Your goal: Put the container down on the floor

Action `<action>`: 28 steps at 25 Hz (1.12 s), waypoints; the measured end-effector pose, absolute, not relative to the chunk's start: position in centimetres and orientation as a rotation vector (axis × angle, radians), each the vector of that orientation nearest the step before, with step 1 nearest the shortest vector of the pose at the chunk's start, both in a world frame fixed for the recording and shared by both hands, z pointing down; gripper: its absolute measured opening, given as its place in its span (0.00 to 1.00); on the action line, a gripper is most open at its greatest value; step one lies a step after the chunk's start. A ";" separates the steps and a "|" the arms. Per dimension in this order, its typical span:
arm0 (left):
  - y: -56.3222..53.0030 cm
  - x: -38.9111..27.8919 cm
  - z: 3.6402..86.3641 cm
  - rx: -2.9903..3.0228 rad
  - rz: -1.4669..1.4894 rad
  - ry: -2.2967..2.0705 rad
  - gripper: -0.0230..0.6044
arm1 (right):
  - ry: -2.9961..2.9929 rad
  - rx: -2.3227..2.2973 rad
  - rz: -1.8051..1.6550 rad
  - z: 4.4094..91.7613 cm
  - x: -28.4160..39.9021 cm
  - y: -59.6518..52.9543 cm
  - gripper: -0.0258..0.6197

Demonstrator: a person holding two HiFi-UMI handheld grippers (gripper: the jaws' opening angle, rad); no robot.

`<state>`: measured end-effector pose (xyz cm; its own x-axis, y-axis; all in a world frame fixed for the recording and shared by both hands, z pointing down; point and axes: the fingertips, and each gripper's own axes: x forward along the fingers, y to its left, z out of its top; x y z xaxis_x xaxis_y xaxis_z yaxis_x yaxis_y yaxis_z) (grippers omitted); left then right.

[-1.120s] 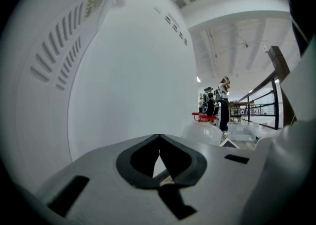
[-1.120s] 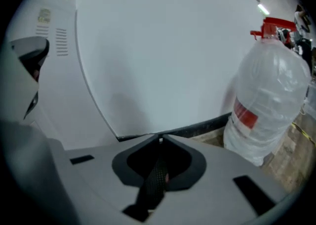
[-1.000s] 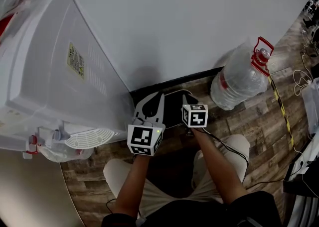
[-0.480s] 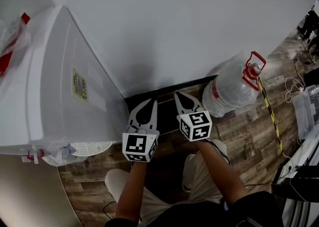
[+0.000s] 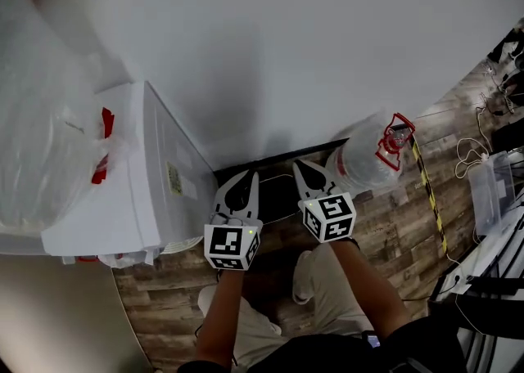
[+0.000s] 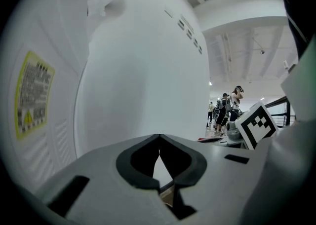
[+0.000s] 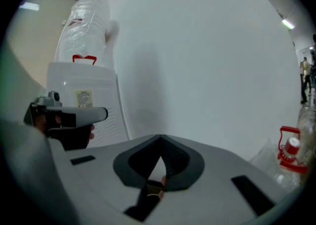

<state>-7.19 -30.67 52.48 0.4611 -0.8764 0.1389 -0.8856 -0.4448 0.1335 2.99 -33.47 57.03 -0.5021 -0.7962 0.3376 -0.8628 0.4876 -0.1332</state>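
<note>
Open office or lab hall, water dispenser (image 5: 160, 199), floor cables (image 5: 477, 147), hazard tape (image 5: 430, 199).

No print can be read: the yellow label (image 6: 33, 95) on the water dispenser's (image 5: 168, 199) side is too small.

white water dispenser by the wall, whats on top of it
A large clear jug wrapped in crinkled plastic film stands on the white water dispenser, a red handle at its base. The film hides its neck and contents.
</note>
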 end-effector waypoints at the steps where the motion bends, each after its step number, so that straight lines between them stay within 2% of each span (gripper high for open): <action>1: -30.8 -7.4 50.9 2.518 0.074 -1.551 0.07 | -2.506 1.418 0.418 55.4 2.9 -33.4 0.09; 17: -28.8 -7.1 25.2 2.533 0.115 -1.548 0.07 | -2.558 1.373 0.368 28.5 2.8 -30.3 0.09; 28: -21.6 -8.0 15.0 2.587 0.135 -1.501 0.07 | -2.638 1.286 0.241 17.2 -0.2 -23.2 0.09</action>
<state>-8.00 -21.64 15.02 0.4959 -0.8551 0.1513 -0.8684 -0.4890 0.0821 -0.18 -23.22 17.23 -0.6027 -0.7591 0.2461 -0.7911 0.6088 -0.0595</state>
